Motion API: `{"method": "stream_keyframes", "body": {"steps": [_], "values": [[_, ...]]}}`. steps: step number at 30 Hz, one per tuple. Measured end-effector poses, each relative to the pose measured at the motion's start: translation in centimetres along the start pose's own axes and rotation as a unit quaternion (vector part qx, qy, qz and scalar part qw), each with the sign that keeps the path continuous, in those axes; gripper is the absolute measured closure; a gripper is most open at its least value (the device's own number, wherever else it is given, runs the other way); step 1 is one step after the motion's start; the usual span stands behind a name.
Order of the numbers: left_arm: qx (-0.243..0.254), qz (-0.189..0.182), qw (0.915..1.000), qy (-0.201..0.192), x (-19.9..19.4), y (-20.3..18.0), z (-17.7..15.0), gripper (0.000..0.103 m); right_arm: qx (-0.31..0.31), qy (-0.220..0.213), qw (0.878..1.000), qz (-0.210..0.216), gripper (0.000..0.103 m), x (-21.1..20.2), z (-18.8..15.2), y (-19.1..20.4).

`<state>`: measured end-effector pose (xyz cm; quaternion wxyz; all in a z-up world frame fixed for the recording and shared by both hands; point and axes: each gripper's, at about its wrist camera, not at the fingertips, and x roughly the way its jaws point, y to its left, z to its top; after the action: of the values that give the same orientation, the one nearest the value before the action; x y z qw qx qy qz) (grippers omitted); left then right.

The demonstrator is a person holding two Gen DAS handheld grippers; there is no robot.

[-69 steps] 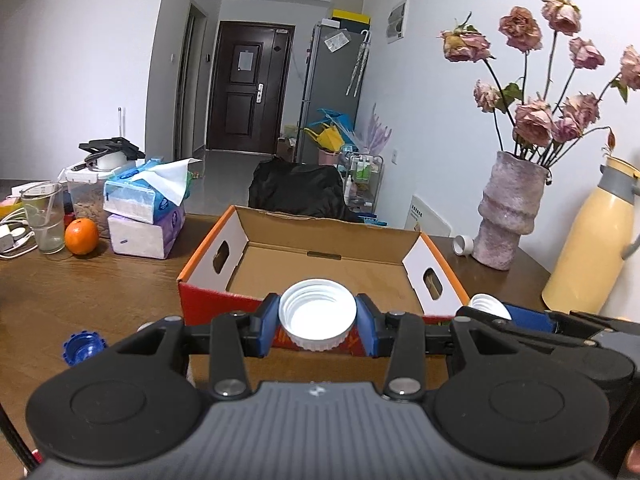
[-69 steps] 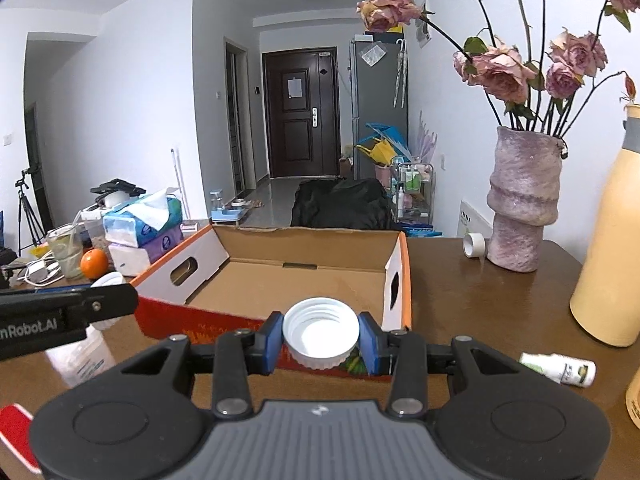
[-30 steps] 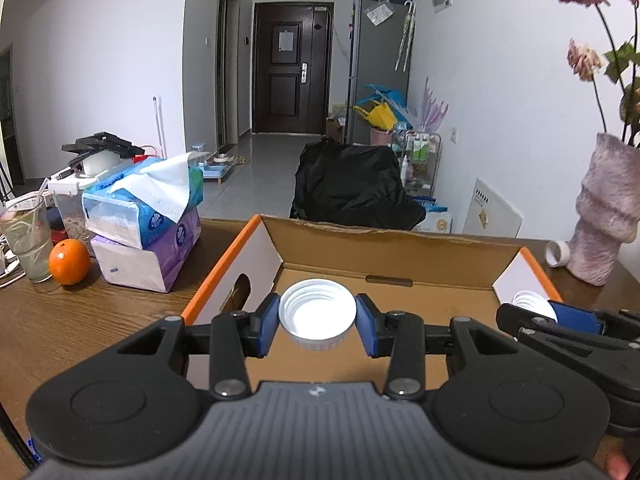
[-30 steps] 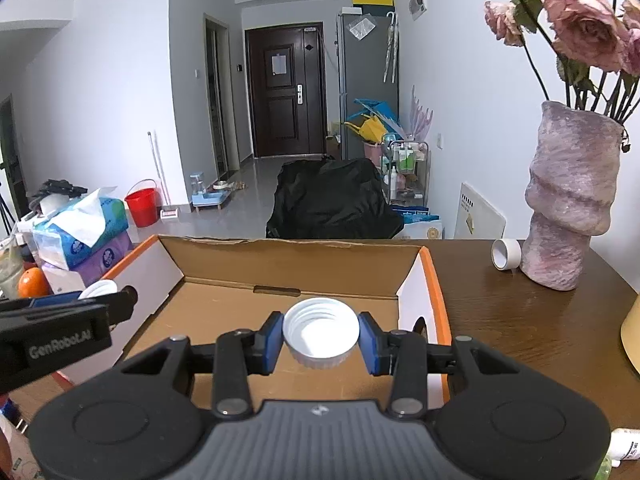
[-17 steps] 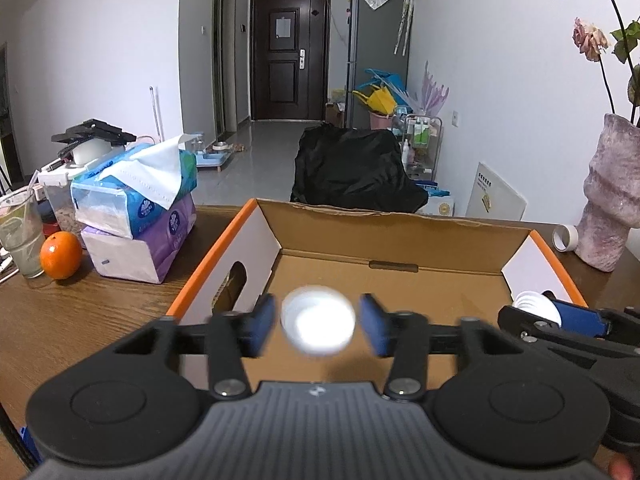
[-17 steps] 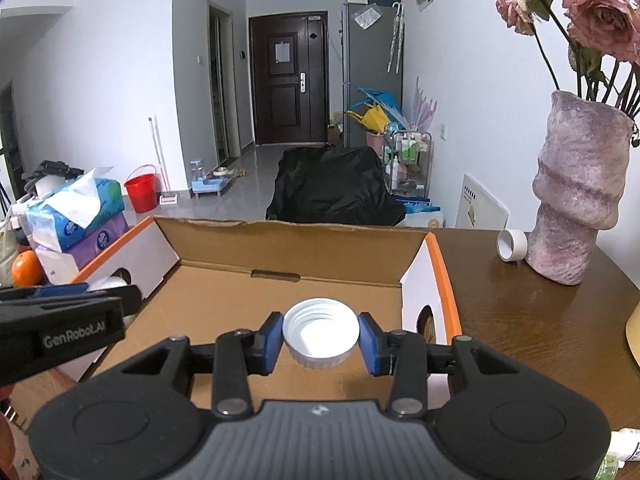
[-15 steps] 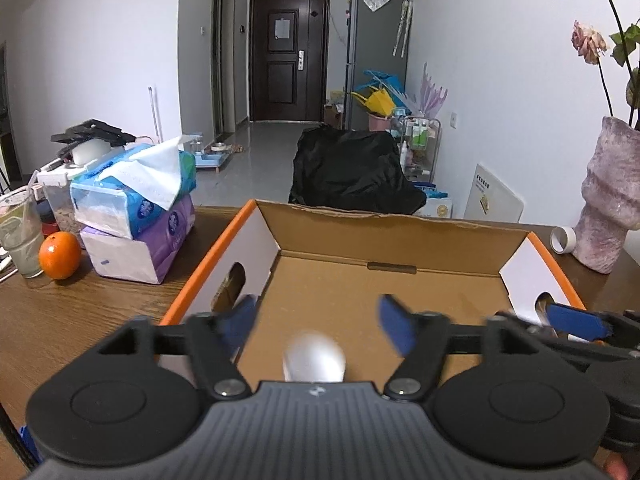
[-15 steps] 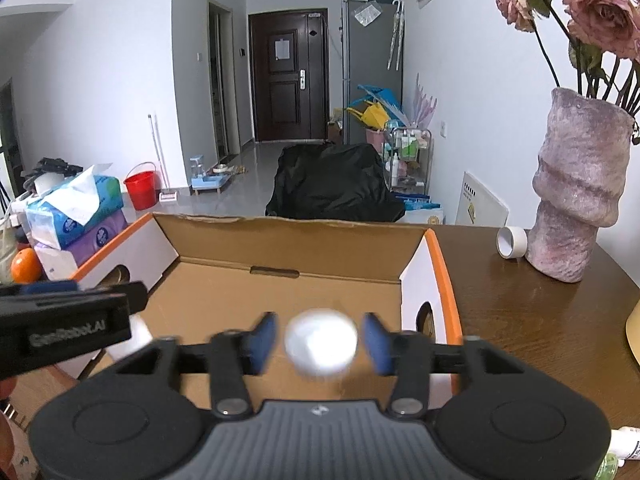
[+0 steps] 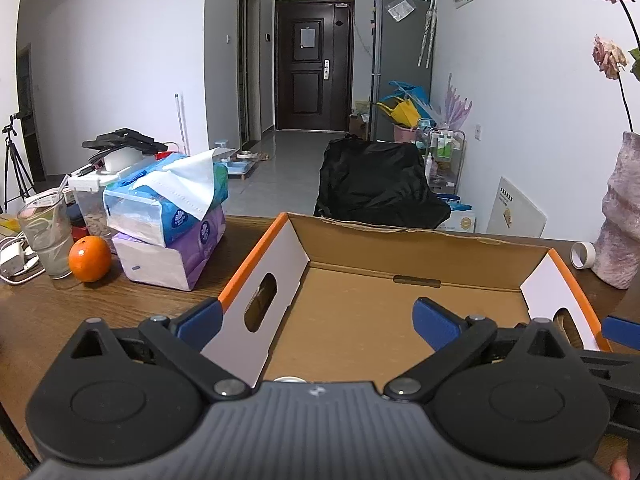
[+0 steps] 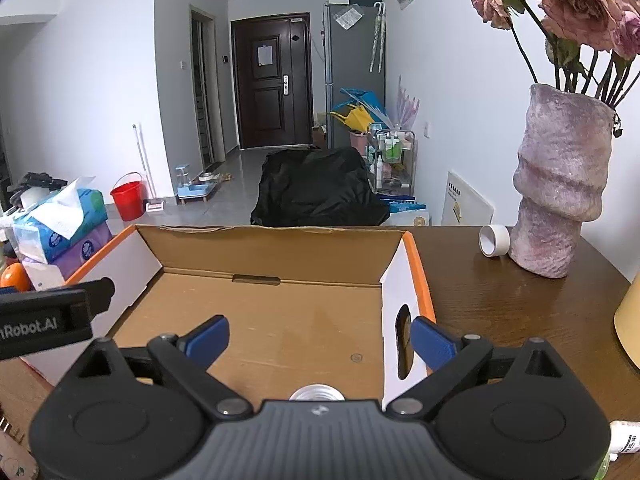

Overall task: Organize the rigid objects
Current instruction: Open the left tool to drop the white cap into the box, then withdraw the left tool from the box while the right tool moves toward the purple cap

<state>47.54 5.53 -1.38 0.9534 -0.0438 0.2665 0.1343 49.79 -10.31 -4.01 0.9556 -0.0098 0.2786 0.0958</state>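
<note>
**Releasing two caps into the box**

Both tools hang over the open box (image 9: 420, 256) so that whatever they let go lands inside it, not on the table (image 9: 60, 308).

Left gripper (image 9: 316, 316): jaws have just been opening and now stand wide, nothing between the pads. A sliver of white cap (image 9: 289, 380) shows on the box floor (mostly hidden by the tool body).

Right gripper (image 10: 318, 338): jaws have likewise just been opening, wide and empty. Its cap (image 10: 317, 393) lies on the box floor below, near the right wall, free of the pads.
</note>
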Motion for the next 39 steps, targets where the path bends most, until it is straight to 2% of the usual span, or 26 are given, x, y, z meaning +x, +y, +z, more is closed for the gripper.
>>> {"method": "stream_keyframes", "body": {"steps": [10, 17, 23, 39], "values": [[-0.008, -0.006, 0.9997, -0.02, -2.5, 0.2, 0.0, 0.0, 0.001, -0.016, 1.0, 0.006, 0.002, -1.6, 0.0, -0.4], [-0.008, -0.021, 0.999, -0.038, -5.6, 0.6, -0.7, 0.0, -0.008, -0.027, 1.0, 0.012, 0.0, -3.9, -0.8, -0.8], [0.0, -0.017, 0.9986, -0.051, -8.1, 1.2, -1.8, 0.0, -0.024, -0.034, 0.999, 0.019, 0.0, -6.6, -1.9, -0.5], [0.0, -0.024, 0.9983, -0.053, -13.8, 3.7, -4.4, 0.0, -0.051, -0.047, 0.997, 0.035, 0.0, -12.9, -5.1, 0.7]]}}
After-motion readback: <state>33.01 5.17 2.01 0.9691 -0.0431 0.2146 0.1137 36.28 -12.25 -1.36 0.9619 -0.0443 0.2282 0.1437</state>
